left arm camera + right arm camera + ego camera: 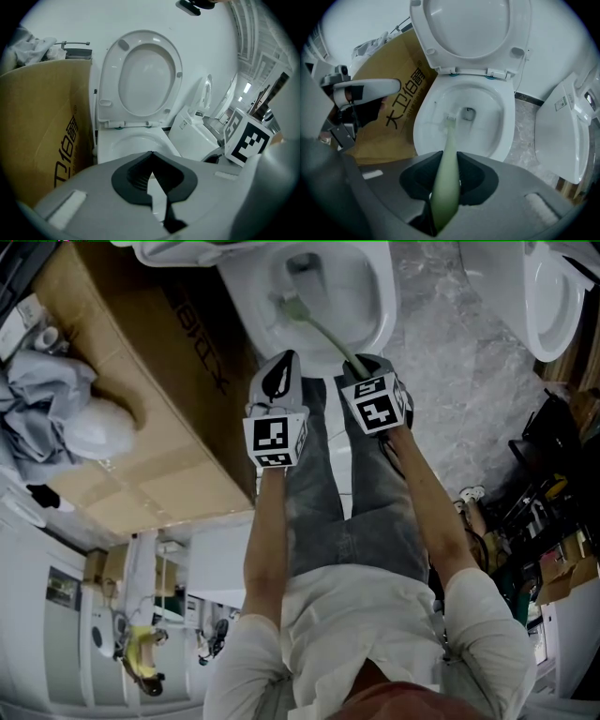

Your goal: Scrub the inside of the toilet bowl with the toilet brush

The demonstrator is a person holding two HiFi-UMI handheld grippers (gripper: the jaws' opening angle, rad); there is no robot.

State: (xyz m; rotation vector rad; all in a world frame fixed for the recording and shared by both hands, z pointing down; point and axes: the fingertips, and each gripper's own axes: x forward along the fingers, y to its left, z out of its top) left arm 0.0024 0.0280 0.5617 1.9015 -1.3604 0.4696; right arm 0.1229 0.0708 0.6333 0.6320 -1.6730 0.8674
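A white toilet bowl (375,306) (501,140) stands open with its seat and lid (471,33) raised. My right gripper (361,365) (446,161) is shut on the pale green handle of the toilet brush (445,183) (328,334). The brush head (451,117) (287,306) rests against the left inner wall of the bowl, beside the drain hole (469,114). My left gripper (277,376) (152,174) hovers over the bowl's near left rim (112,152), jaws shut with nothing between them.
A large brown cardboard box (141,399) (42,126) stands close against the toilet's left side. A second white toilet (553,296) (567,131) is on the right, across grey marble floor (459,362). The person's legs (337,502) stand right before the bowl.
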